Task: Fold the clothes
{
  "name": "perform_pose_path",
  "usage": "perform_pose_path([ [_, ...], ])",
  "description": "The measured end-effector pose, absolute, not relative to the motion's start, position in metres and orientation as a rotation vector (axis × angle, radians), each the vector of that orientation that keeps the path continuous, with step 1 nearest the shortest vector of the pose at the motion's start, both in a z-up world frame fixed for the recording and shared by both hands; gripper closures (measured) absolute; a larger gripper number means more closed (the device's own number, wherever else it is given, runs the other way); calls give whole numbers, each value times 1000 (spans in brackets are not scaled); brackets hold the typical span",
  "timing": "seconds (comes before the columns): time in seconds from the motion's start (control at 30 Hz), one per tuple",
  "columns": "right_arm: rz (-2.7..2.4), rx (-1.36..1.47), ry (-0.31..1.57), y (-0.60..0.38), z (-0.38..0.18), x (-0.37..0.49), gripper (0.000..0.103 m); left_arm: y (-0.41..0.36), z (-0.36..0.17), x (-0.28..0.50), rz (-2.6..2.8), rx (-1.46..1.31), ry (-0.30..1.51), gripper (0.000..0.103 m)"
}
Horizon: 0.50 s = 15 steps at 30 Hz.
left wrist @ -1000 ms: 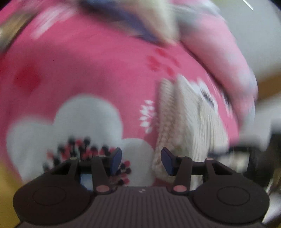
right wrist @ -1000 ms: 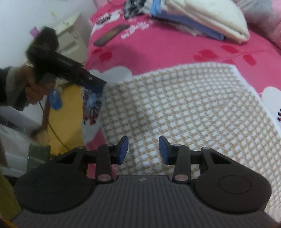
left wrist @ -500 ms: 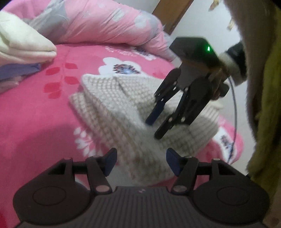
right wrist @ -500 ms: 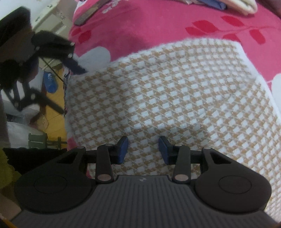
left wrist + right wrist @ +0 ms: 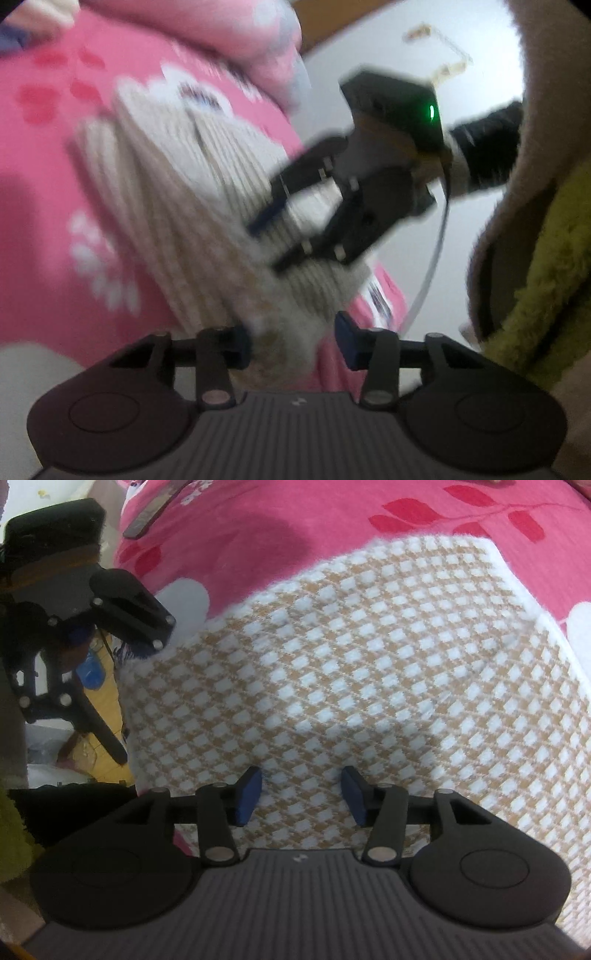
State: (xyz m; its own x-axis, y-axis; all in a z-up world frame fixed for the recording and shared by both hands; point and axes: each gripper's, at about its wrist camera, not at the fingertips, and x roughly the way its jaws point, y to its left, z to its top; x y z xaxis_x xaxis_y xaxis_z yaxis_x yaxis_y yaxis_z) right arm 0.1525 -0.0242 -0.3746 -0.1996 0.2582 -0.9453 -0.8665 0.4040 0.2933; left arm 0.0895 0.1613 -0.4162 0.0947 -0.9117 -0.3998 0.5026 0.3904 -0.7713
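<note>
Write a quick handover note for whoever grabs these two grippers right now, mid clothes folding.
Left gripper: jaws closing around the near edge of the checked knit garment; grip not confirmed, view blurred.
Right gripper: jaws opening, nothing held, pointing down over the garment's middle.
The garment lies on the pink bedspread, already folded at least partly.
Left: secure that edge, finish the fold, smooth it.
</note>
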Motion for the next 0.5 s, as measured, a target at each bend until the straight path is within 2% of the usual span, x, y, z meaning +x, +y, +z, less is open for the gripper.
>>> perform_pose_path([
  [0.13, 1150, -620, 1411, -22, -374, 149, 54, 160, -425, 80, -1177, -434, 1084, 60],
  [0.3, 1169, -633, 1408, -22, -376, 150, 54, 172, -451, 93, -1148, -552, 1168, 60],
  [0.5, 1182, -605, 1401, -30, -377, 163, 54, 193, -470, 100, -1068, -743, 1244, 74],
])
